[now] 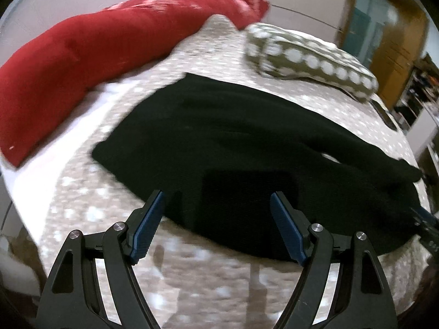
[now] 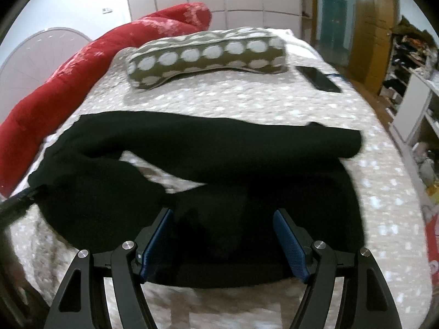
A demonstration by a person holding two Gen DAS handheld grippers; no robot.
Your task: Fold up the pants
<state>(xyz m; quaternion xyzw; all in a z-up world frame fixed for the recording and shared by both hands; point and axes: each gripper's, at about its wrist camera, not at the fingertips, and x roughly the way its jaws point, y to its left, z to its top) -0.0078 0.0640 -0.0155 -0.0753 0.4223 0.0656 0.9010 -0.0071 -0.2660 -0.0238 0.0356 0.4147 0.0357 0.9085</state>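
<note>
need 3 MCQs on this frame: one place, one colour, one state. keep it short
1. Where does the phone lie?
A. on the bed beside the spotted pillow
B. on the pants
C. on the floor

2. What colour are the pants?
A. grey
B. black
C. blue

3. How are the fingers of the left gripper and right gripper?
A. both spread apart, holding nothing
B. left shut on the pants
C. both shut

Key:
1 A, since the phone rests on the bedspread just right of the spotted pillow.
2 B, since the garment is plain black in both views.
3 A, since each pair stands wide apart above the cloth with nothing between them.
</note>
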